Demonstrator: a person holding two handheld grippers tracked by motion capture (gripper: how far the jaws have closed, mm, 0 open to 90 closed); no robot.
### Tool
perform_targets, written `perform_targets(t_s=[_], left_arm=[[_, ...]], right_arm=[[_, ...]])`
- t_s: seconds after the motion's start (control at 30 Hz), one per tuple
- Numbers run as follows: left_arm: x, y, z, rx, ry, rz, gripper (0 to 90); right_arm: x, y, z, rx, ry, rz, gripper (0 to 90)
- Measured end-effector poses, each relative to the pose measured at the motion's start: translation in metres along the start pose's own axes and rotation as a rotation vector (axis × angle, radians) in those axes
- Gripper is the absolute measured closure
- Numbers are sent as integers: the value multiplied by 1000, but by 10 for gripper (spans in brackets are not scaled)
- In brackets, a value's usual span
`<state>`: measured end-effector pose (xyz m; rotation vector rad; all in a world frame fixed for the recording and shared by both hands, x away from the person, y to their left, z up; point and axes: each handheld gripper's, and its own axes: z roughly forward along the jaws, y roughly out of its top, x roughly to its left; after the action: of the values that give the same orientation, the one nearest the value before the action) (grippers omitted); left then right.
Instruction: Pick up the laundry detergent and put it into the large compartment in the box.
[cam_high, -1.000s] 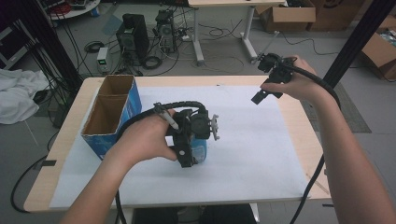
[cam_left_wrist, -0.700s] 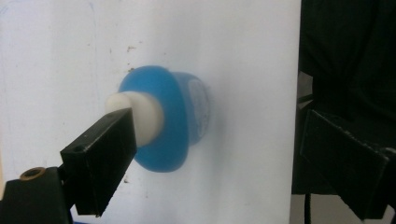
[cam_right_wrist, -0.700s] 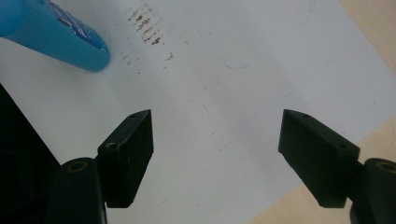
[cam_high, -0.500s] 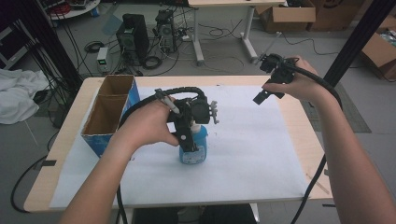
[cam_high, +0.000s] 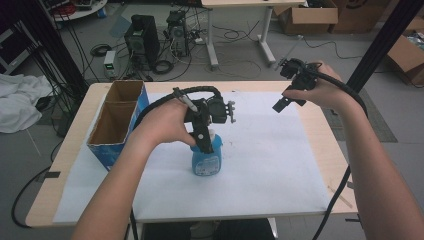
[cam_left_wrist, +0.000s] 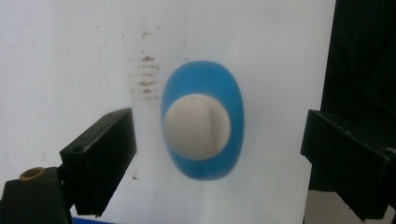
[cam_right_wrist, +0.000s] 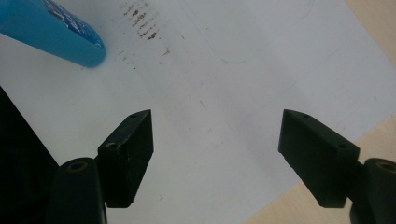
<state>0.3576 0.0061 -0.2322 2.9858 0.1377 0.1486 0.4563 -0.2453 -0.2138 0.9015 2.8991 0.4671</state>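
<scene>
Blue bottle (cam_high: 206, 160) stands upright mid-table on the white sheet (cam_high: 280, 165), right of the cardboard box (cam_high: 117, 122). Left gripper (cam_left_wrist: 212, 154) hangs above its white cap (cam_left_wrist: 197, 127), jaws spread, touching nothing; right gripper (cam_right_wrist: 215, 163) at far right, jaws also spread. We judge it light, rigid, smooth plastic; we would grip the narrow sides below the cap

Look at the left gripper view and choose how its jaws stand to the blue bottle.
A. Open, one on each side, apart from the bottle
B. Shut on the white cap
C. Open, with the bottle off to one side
A: the left gripper has its jaws wide apart, with the upright blue bottle between them and bare paper on both sides.
</scene>
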Motion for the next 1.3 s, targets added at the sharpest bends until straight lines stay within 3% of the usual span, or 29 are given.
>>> perform_targets(t_s=[0.33, 0.8, 1.3], left_arm=[[9, 4, 15, 37, -16, -15, 110], [11, 6, 35, 71, -26, -22, 110], [12, 5, 50, 77, -36, -29, 111]], right_arm=[[-3, -4, 0, -1, 1, 9, 265], [-3, -5, 0, -3, 3, 5, 265], [-3, -6, 2, 2, 1, 3, 266]])
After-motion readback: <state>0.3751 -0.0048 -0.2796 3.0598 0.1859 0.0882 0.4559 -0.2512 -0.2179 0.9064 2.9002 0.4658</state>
